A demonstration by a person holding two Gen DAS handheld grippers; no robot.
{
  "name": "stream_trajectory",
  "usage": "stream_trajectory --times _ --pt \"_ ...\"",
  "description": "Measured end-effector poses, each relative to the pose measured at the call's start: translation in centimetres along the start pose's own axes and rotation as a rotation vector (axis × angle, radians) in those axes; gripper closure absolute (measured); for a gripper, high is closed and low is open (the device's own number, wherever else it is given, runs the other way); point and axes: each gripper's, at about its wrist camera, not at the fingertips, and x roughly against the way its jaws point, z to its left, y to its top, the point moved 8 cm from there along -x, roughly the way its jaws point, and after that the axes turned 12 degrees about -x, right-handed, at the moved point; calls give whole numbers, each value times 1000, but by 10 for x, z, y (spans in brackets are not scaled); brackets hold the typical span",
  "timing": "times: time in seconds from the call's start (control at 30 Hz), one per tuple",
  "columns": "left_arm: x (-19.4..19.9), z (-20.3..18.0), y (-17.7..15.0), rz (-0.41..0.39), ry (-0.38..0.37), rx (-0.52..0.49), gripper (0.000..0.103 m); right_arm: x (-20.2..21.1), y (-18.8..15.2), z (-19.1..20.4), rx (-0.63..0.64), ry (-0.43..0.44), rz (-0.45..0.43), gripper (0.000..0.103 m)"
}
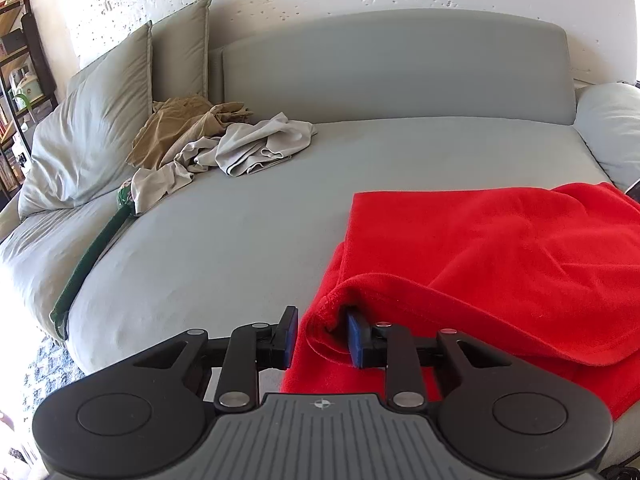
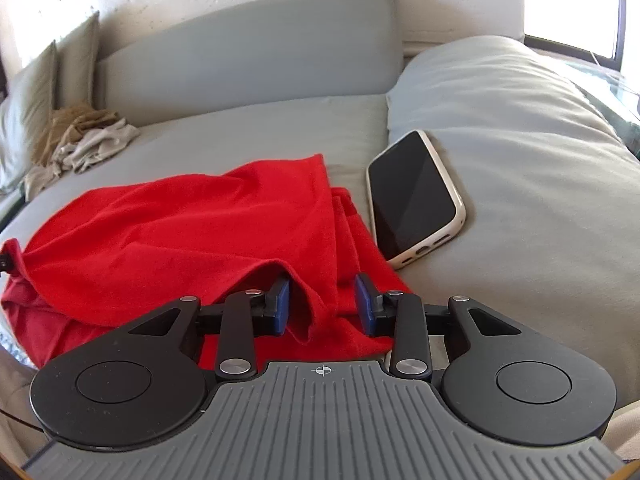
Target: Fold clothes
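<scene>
A red garment (image 1: pixel 492 256) lies partly folded on the grey sofa bed (image 1: pixel 240 248), at its front right. My left gripper (image 1: pixel 322 334) is open, its jaws either side of the garment's near left corner fold, the right pad under the fold. In the right wrist view the red garment (image 2: pixel 180 232) spreads to the left. My right gripper (image 2: pixel 322 306) is open with the garment's near right edge fold hanging between its blue pads (image 2: pixel 282 306).
A pile of tan and off-white clothes (image 1: pixel 208 140) lies at the back left by the pillows (image 1: pixel 100 120). A dark green strip (image 1: pixel 96 248) lies along the left. A phone (image 2: pixel 412 196) rests beside the garment against a large cushion (image 2: pixel 520 140).
</scene>
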Motion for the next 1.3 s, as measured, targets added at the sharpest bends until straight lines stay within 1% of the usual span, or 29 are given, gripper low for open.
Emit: stream_trajectory --times 0.03,0.07,0.1,0.13,0.2,0.3,0.33,0.37,0.4,0.47,0.57,0.63,0.7,0.73,0.77,0.8,0.83,0.87,0.9,0.93,0.97,1.0,1.03,1.07,1.1,1.23,1.3 --pt "2 0 2 -8 -1 2 90 -1 -3 1 14 -9 12 73" --pt "5 1 4 -20 8 12 95 -2 -6 2 45 -41 20 85" --pt "8 4 6 -30 22 30 96 -3 -9 3 80 -79 26 92" --pt "11 8 6 -27 20 69 96 -2 -10 3 101 -110 21 97" --pt "16 18 6 -19 14 147 96 7 -3 1 99 -155 -15 99" --pt "25 31 6 -9 7 265 96 18 14 -6 56 -200 -58 99" --pt "27 35 6 -1 -1 301 96 20 18 -8 39 -205 -57 99" --pt "25 35 3 24 -31 320 96 22 22 -11 -6 -185 -55 99" --pt "23 33 1 43 -55 311 96 25 26 -14 -59 -158 -54 99" --pt "20 24 -2 75 -69 218 96 28 34 -22 -159 -120 -36 99" --pt "22 20 3 34 -48 126 96 23 41 -29 -230 -101 26 99" --pt "20 22 17 12 -43 118 96 19 50 -28 -251 -101 49 99" --pt "6 29 43 9 -33 116 96 8 67 -23 -248 -102 69 99" --pt "-2 35 57 14 -28 126 96 2 80 -20 -250 -102 69 99" --pt "-6 43 73 10 -27 162 96 -5 95 -16 -254 -101 65 99" --pt "-2 53 93 -42 -29 216 96 -9 112 -12 -260 -96 51 99" --pt "10 60 110 -134 -27 242 96 -7 133 -7 -274 -78 7 99" --pt "22 67 125 -222 -22 262 96 2 149 -1 -280 -59 -51 99" --pt "33 69 131 -272 3 250 96 14 165 6 -282 -41 -112 99" --pt "34 65 127 -246 12 227 96 26 180 12 -284 -23 -173 99" --pt "35 61 121 -218 17 205 96 36 187 16 -276 -13 -212 99" --pt "32 55 108 -181 4 192 96 39 184 17 -255 -22 -203 99" --pt "30 49 95 -145 -9 180 96 39 179 18 -231 -36 -181 99" --pt "28 43 81 -111 -20 167 96 35 170 16 -224 -44 -137 99" --pt "28 39 68 -91 -18 153 96 30 159 12 -230 -47 -92 99" --pt "27 20 19 10 -66 130 96 14 109 -8 -223 -82 53 99" --pt "27 16 3 40 -62 118 96 8 86 -18 -217 -98 116 99"
